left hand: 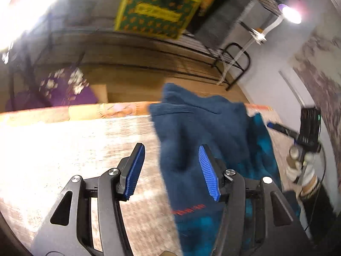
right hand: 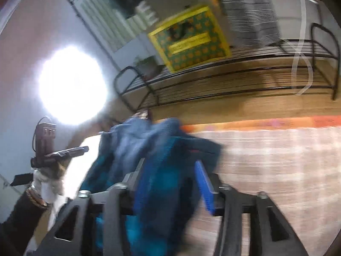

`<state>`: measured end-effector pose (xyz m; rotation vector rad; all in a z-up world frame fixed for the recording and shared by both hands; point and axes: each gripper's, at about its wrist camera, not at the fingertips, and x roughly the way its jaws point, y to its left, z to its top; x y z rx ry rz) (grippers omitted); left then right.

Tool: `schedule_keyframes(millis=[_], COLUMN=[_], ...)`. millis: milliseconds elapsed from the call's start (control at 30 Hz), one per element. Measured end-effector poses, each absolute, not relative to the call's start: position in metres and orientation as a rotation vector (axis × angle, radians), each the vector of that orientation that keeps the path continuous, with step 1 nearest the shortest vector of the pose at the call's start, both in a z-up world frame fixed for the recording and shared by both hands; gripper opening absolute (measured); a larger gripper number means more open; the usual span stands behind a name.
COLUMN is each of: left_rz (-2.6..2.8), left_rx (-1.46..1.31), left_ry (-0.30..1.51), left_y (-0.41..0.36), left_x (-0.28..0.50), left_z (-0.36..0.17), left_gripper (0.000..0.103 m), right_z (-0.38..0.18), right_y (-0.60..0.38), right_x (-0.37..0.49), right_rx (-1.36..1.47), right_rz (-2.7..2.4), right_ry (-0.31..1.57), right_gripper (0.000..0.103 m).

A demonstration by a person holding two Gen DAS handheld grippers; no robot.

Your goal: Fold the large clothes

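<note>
The left gripper (left hand: pixel 172 172) stands wide, unclamped; the blue garment (left hand: pixel 204 128) (bunched, right side) could slump and lose its fold.

Blues against a pale, mottled rug

I see a dark navy garment (left hand: pixel 198 128) with teal patches and a small line of red lettering; my gripper pads (left hand: pixel 134 170) are bright ribbed blue on black arms. The rug (left hand: pixel 74 149) is beige-grey with an orange border. Far off, a yellow-edged green box (left hand: pixel 155 8) carries orange motifs; at left, purple cloth (left hand: pixel 64 91) with white flowers.
</note>
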<state>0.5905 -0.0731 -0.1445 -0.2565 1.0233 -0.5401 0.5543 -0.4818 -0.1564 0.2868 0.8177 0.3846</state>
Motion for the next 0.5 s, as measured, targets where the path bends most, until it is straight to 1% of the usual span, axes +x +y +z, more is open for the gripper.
schedule_keyframes(millis=[133,167,233,400,433,467,500], left_rz=[-0.516,-0.523,-0.523,-0.517,-0.517,-0.522,-0.535], left_rx=[-0.229,-0.225,-0.219,-0.188,-0.176,-0.170,-0.179], left_ry=[1.083,1.088,1.062,1.054,1.050,1.046,1.054], left_y=[-0.089,-0.096,-0.102,-0.121,-0.125,-0.128,-0.130], left_x=[0.611,0.615,0.617,0.626,0.627,0.628,0.627], left_z=[-0.171,-0.175,-0.175,-0.175,-0.176,-0.177,-0.177], left_gripper=[0.054,0.055,0.060,0.060,0.057,0.041,0.033], right_z=[-0.189,-0.192,-0.195,-0.194,-0.195,-0.195,-0.195], right_y=[-0.498,-0.496,-0.486,-0.461,-0.456,-0.451,-0.448], right_x=[0.568,0.571,0.580,0.604,0.607,0.611,0.613], right_rx=[0.349,0.353,0.321,0.225,0.206,0.189,0.182], right_rz=[0.343,0.354,0.369,0.375,0.380,0.382,0.386], right_ry=[0.876,0.879,0.894,0.921,0.926,0.928,0.935], right_gripper=[0.060,0.060,0.060,0.060,0.059,0.048,0.037])
